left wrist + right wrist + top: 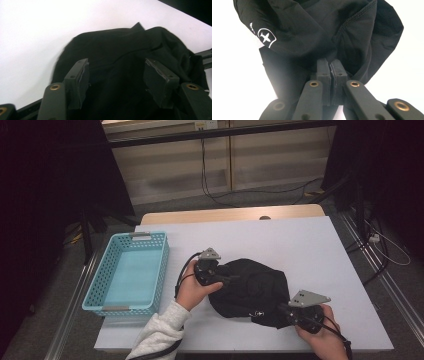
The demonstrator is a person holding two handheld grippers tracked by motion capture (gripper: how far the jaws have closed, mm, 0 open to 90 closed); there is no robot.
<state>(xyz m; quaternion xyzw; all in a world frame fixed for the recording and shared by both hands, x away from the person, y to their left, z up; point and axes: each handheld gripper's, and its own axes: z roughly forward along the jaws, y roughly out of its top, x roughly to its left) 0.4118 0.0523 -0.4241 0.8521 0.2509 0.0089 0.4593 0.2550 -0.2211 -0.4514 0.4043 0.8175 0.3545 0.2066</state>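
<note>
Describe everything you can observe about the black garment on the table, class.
The black garment is a soft, thin, matte fabric lying crumpled in a rounded heap on the white table, right of the blue basket. A stitched hem curves across it, and a small white aeroplane emblem is printed near one edge. The right gripper pinches its near corner with jaws shut on the cloth. The left gripper stands open over its far left side, pads apart, not pressing the fabric.
</note>
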